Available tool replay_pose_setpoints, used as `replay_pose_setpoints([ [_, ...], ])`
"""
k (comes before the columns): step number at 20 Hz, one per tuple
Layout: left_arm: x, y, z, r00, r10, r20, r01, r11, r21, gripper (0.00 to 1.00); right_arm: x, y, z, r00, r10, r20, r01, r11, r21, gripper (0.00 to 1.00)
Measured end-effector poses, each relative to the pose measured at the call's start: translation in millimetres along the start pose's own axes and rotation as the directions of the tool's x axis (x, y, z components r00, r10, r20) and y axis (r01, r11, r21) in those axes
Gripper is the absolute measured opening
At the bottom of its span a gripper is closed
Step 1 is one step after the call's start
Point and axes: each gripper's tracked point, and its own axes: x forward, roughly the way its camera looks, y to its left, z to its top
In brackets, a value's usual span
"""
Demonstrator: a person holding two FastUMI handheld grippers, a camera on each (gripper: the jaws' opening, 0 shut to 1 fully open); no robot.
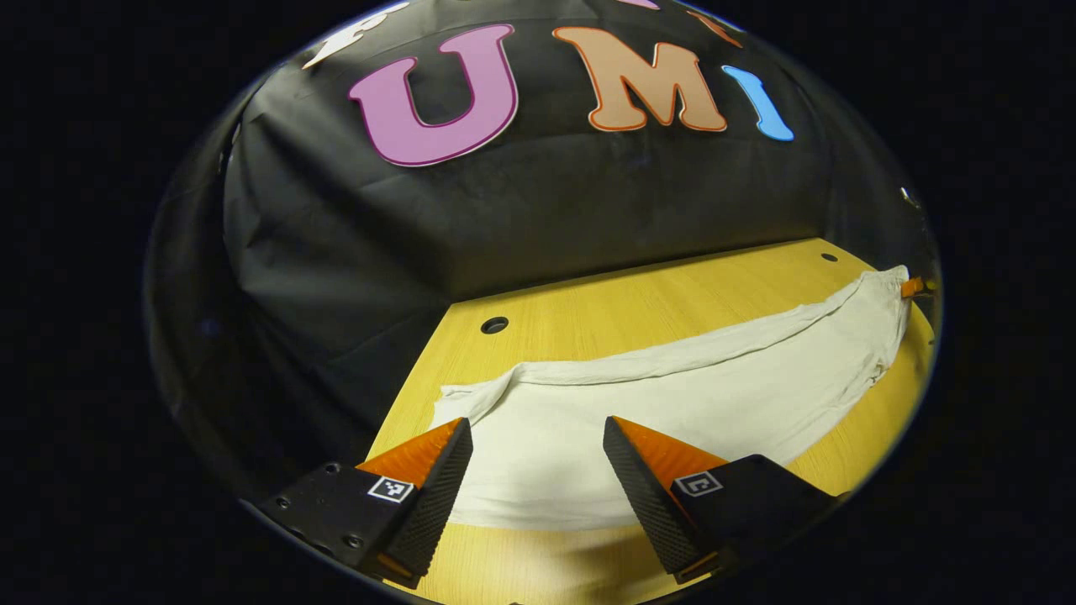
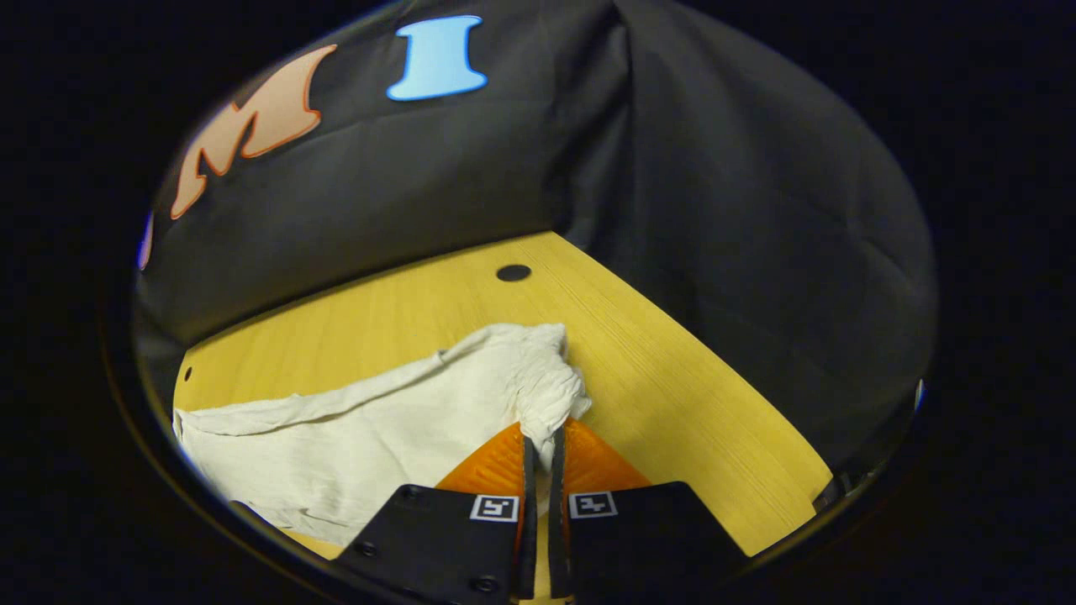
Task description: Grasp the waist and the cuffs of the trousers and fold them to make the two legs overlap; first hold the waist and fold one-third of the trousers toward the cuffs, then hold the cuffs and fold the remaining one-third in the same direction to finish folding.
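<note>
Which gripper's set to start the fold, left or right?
Right. The right gripper has its jaws closed on a bunched end of the trousers, so it can lift at once. The left gripper is open above the other end, gripping nothing, on the table.

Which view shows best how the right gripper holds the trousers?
The right gripper view: there the right gripper is shut on a bunched end of the trousers. The left gripper view shows it only small, far off at the trousers' far end.
</note>
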Motion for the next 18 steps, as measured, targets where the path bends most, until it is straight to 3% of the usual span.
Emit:
replay_pose_setpoints([
  [1, 0, 3, 0, 1.000, 0.005, 0.000, -0.005, 1.000, -0.007, 0.96, -5, 10, 8, 0.999, 0.025, 0.027, -0.025, 1.000, -0.018, 0.08],
  [4, -1, 13, -6, 1.000, 0.018, -0.003, -0.018, 0.999, -0.030, 0.96, -30, 49, 31, 0.991, 0.102, 0.084, -0.096, 0.992, -0.078, 0.07],
  [5, -2, 14, -8, 1.000, 0.020, -0.008, -0.020, 0.999, -0.043, 0.96, -37, 62, 34, 0.987, 0.129, 0.100, -0.119, 0.988, -0.097, 0.03],
  [6, -1, 16, -10, 1.000, 0.026, -0.011, -0.027, 0.998, -0.053, 0.96, -44, 75, 37, 0.981, 0.155, 0.112, -0.142, 0.983, -0.119, 0.07],
  [10, -2, 23, -15, 0.999, 0.039, -0.013, -0.040, 0.996, -0.076, 0.96, -93, 109, 45, 0.952, 0.265, 0.153, -0.227, 0.946, -0.231, 0.08],
  [14, -12, 41, -24, 0.998, 0.061, -0.019, -0.062, 0.994, -0.090, 0.96, -138, 109, 51, 0.913, 0.369, 0.177, -0.301, 0.899, -0.318, 0.07],
  [15, -13, 45, -26, 0.998, 0.065, -0.021, -0.067, 0.993, -0.096, 0.96, -151, 106, 54, 0.901, 0.395, 0.180, -0.319, 0.883, -0.344, 0.03],
  [18, -18, 57, -33, 0.996, 0.080, -0.032, -0.083, 0.991, -0.108, 0.96, -186, 94, 58, 0.867, 0.471, 0.162, -0.368, 0.826, -0.427, 0.07],
])
